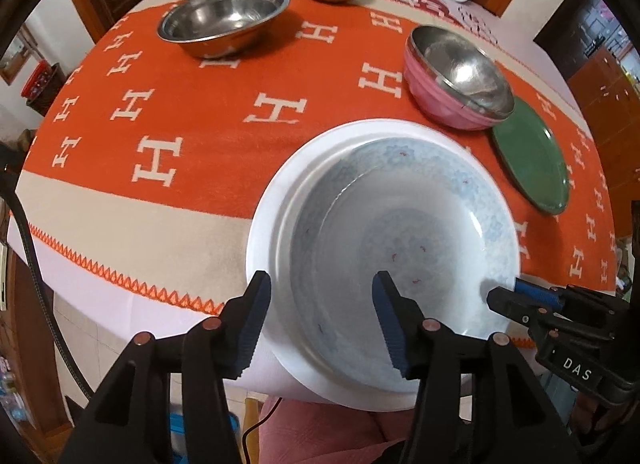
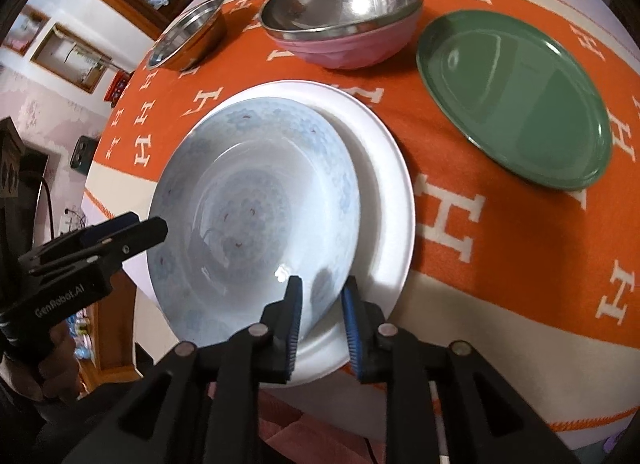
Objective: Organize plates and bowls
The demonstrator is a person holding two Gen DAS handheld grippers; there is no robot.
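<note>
At lower centre, my left gripper (image 1: pixel 322 288) stands open astride the near rim of the pale blue patterned ceramic bowl (image 1: pixel 404 248), nested in the white round plate (image 1: pixel 272 224); my right gripper (image 2: pixel 320 296), narrowly parted, straddles the bowl's rim without pressing.

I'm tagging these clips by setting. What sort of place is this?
Most likely a home dining room or kitchen: a table under an orange blanket holds steel bowls and plates, with wooden cabinets behind it.
</note>
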